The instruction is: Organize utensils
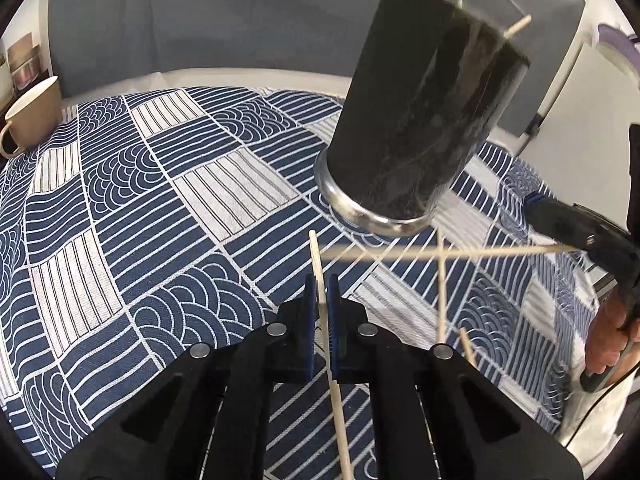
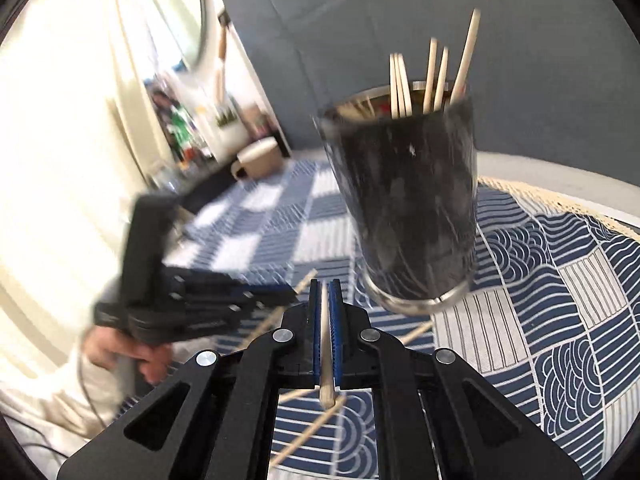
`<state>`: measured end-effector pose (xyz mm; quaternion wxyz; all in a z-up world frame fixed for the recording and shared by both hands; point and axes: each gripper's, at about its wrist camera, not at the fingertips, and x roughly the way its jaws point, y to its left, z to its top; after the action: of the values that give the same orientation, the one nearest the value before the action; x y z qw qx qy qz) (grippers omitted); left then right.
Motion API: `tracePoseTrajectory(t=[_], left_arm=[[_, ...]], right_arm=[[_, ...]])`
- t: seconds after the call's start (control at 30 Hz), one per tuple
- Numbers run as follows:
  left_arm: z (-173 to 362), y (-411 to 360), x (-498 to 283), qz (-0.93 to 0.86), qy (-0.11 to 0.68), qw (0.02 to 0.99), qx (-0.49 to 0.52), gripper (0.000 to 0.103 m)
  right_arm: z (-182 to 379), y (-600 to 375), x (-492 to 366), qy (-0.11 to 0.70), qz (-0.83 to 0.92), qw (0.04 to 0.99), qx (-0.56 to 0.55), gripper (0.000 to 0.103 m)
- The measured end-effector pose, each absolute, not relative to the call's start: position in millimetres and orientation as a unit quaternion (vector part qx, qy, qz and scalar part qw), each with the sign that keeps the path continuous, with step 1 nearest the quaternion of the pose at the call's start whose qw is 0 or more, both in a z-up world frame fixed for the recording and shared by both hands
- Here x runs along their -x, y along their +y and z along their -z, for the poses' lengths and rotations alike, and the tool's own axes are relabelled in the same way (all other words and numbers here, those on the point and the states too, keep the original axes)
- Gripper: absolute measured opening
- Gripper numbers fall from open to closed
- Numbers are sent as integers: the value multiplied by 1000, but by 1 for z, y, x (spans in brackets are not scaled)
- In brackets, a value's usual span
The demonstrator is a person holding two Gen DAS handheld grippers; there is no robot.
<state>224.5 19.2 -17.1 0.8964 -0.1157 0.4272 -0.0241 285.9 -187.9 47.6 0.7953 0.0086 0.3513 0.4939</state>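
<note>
A: What covers the surface?
B: A blue-and-white patterned cloth (image 1: 160, 208).
A: Anything standing on it?
B: A beige mug (image 1: 30, 114) at the far left edge. Behind, a grey wall (image 1: 240, 12).

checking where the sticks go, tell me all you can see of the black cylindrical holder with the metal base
The black cylindrical holder with the shiny metal base ring stands upright on the blue and white patterned tablecloth. Its dark wall looks glossy and streaked, its top is open, and the inside looks metallic. Several pale wooden chopsticks stand in it, leaning at different angles above the rim. Neither gripper touches it; more sticks lie on the cloth in front of it.
</note>
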Motion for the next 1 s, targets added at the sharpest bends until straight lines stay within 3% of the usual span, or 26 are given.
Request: tracePoseTrajectory(t=[0.33,0.63,0.8,0.87,0.93,1.0], left_arm=[[-6,36,-216,35,410,901,138,6],[-47,52,-212,31,368,920,129,5],[-45,45,-219,43,394,912,108,6],[-37,40,-222,44,413,905,95,10],[-25,37,-224,44,435,895,85,26],[-14,36,-227,47,456,884,91,33]], right_arm=[[-97,-217,-288,299,-489,816,-74,4],[-138,-210,-289,281,-465,838,-47,4],[-163,-199,-285,263,-454,851,-27,4],[-172,-194,-283,258,-449,855,-18,4],[-179,-191,-282,254,-446,858,-15,4],[-185,-187,-283,252,-443,860,-13,4]])
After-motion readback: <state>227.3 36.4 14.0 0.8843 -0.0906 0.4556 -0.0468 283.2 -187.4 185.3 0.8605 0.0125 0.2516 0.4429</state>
